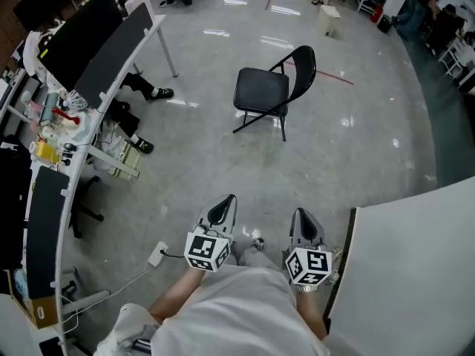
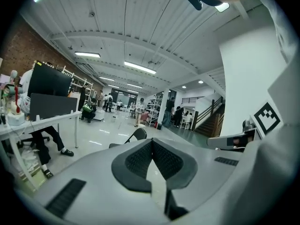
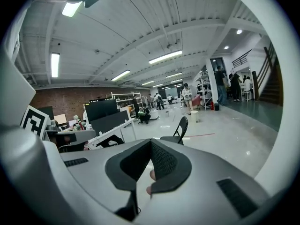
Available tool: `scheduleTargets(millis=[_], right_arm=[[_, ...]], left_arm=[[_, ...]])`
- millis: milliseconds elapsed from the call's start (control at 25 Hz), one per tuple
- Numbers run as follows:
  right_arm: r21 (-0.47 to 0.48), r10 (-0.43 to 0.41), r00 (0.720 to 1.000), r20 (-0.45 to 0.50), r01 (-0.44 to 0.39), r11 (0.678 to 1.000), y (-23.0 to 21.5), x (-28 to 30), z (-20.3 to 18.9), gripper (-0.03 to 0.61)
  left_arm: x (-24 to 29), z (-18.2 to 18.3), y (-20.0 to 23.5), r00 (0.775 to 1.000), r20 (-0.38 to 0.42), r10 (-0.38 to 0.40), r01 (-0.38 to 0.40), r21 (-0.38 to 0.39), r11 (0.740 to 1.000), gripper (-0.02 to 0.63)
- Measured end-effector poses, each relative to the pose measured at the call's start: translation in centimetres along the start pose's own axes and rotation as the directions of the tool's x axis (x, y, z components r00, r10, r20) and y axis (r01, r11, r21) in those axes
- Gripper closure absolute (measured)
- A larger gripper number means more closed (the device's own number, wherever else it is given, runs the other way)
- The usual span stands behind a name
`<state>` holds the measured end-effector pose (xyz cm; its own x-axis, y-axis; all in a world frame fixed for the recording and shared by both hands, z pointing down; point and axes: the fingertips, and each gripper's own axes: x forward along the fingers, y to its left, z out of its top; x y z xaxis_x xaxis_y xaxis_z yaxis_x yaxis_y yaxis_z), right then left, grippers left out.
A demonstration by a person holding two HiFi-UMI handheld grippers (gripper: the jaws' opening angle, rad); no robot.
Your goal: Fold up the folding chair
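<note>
Claws are both closed and empty: the left claw (image 1: 223, 209) has its dark ribbed pads pressed together with nothing between them, and the right claw (image 1: 303, 224) is the same; both are held low in front of the person, side by side and slightly apart, pointing out over the floor (image 1: 223, 162); the black folding chair (image 1: 271, 91) stands unfolded on that glossy grey floor, seat level and backrest up, well ahead of both claws and touched by neither; to the left runs a long white tabletop (image 1: 159, 22) with dark screens along it and a crowd of small things at its near end, among them a yellow item (image 1: 44, 152), too small to name; a brown cardboard box (image 1: 37, 310) sits on the floor at the lower left beside that tabletop, and what it holds cannot be made out; a large white panel (image 1: 415, 273) fills the lower right, just beside the right claw
</note>
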<state>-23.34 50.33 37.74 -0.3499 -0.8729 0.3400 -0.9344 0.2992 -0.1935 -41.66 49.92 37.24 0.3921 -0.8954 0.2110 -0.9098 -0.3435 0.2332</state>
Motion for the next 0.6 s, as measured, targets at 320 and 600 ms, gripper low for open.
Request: scheduleTargets(millis=[320, 600], right_arm=[[0.0, 0.05, 0.997, 0.054, -0.05, 0.999, -4.4, 1.2, 2.2, 0.574], [-0.013, 0.053, 0.997, 0.051, -0.053, 0.999, -7.2, 0.4, 2.3, 0.574]], left_arm=[[2.8, 1.7, -2.8, 0.999, 0.011, 0.035, -0.035, 0.03, 0.999, 0.603], [5.3, 0.0, -5.6, 0.997, -0.009, 0.082, -0.082, 0.072, 0.994, 0.601]])
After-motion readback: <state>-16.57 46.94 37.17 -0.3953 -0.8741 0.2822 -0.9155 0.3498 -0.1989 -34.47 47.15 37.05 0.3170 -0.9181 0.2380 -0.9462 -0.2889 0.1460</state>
